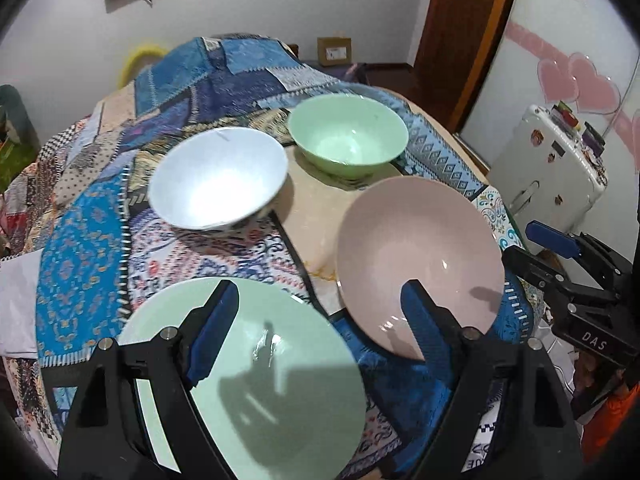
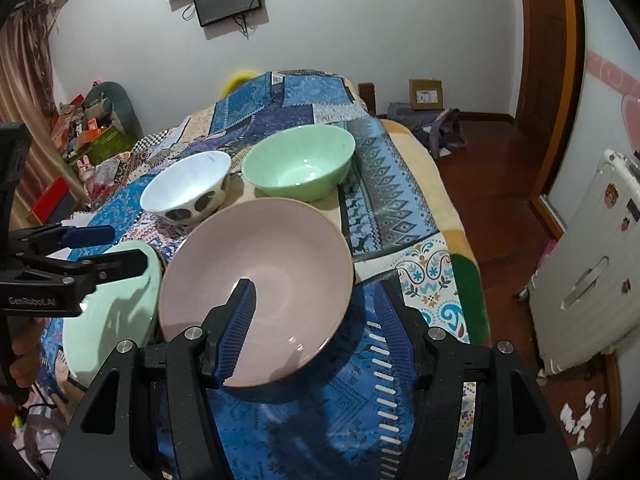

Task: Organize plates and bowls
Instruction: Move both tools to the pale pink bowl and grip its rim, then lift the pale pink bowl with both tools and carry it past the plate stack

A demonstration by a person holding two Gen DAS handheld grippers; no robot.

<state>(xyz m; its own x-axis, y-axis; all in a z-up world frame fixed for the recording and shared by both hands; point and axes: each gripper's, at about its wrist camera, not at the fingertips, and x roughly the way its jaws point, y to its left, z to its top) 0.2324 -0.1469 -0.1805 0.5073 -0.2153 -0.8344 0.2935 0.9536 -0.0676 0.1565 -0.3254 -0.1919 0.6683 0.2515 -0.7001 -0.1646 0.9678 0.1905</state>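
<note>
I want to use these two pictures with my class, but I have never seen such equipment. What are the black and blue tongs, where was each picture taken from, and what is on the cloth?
There is no robot here: a person holds a two-fingered tool in each hand, each with a camera looking along its fingers. One picture comes from the left gripper, the other from the right gripper. On the patterned cloth lie a pink bowl, a white bowl, a green bowl and a pale green plate. Both tools are open and hold nothing; the right one straddles the pink bowl's rim.
</note>
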